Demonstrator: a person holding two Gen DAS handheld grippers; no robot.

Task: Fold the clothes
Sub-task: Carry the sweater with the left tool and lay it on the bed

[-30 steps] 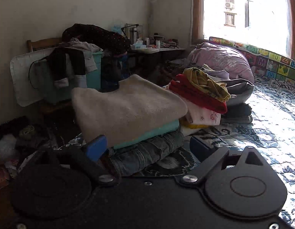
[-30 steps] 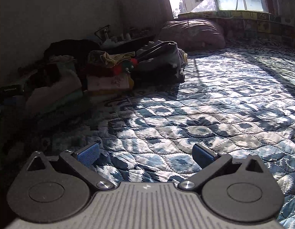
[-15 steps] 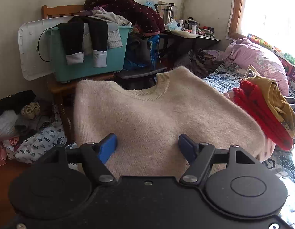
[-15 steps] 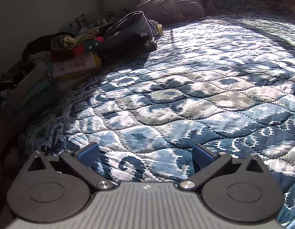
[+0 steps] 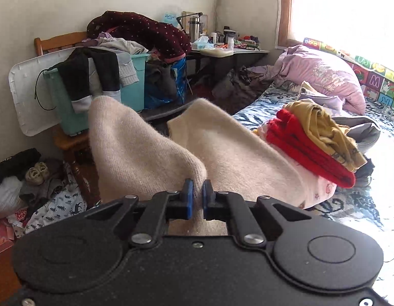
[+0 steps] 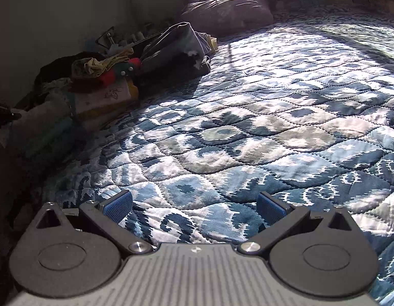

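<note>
Since half a second ago the left tool (image 5: pixel 196 195) has closed, pinching one cream sweater (image 5: pixel 230 150), while the right tool (image 6: pixel 194 205) hovers wide open, empty, apparently just above the bed quilt (image 6: pixel 260 117).

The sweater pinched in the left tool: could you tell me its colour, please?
The sweater is a plain cream, fuzzy knit, seen best in the left wrist view.

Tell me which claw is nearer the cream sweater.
Left. The left claw is shut on the cream sweater; the right claw hangs open over the quilt, apart from it.
</note>
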